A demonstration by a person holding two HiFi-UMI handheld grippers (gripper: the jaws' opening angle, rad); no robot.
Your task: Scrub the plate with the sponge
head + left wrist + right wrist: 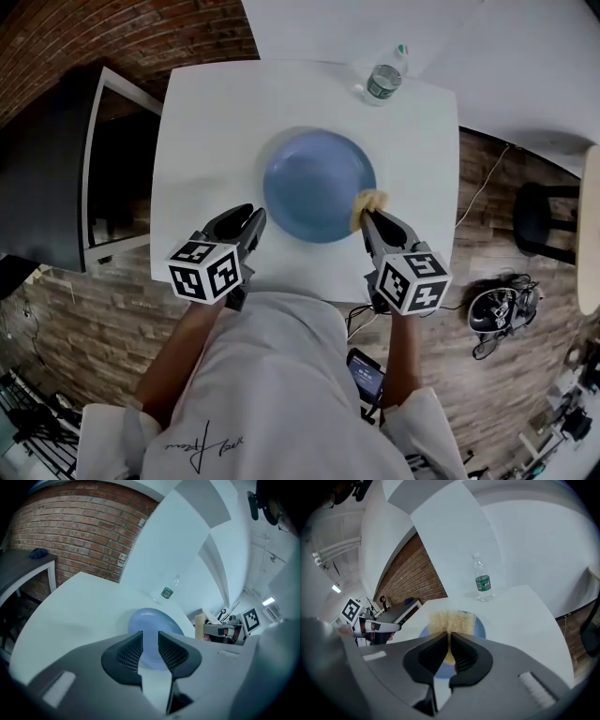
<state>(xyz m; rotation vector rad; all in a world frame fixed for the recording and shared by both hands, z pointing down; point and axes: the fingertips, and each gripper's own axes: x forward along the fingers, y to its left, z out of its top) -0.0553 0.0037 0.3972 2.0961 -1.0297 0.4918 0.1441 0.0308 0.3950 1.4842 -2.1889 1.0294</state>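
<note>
Sponge (451,622) is clenched in my right gripper (449,644); my left gripper (150,648) hangs released, empty. Unbraced, the blue plate (314,183) may skid once I scrub.

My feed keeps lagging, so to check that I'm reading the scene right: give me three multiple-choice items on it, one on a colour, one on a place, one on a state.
1. What colour is the plate?
A. white
B. blue
C. green

2. Where on the table does the bottle stand?
A. at the near edge, by the person
B. at the left edge
C. at the far edge, beyond the plate

3. What state are the right tongs in?
A. shut on the sponge
B. open and empty
C. shut on the plate's rim

Answers:
1 B: in the head view it shows blue against the white table.
2 C: it stands past the plate, on the side away from the person.
3 A: the right gripper view shows the yellow sponge pinched between the jaws.
</note>
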